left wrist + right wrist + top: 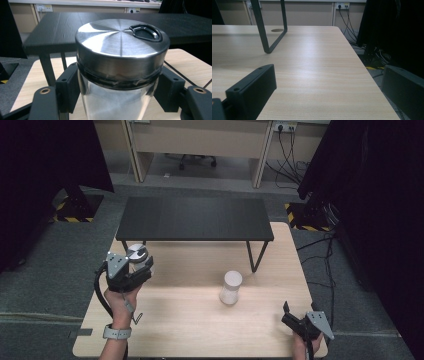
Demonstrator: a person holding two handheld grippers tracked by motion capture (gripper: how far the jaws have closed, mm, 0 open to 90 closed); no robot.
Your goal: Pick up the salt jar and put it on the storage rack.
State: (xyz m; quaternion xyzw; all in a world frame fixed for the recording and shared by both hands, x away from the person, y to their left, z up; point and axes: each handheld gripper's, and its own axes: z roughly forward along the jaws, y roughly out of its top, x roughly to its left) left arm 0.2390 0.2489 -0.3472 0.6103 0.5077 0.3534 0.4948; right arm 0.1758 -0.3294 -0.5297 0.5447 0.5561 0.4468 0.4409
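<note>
While the left gripper (142,270) is up near the table's (190,320) left edge, its jaws are clamped on a clear jar (117,100) just under the shiny steel lid (120,40), holding it upright by the front left corner of the black shelf (195,217). The right gripper (287,312) sits at the table's near right corner, jaws spread wide with nothing in them. A second white jar (231,287) stands mid-table, well apart from both.
</note>
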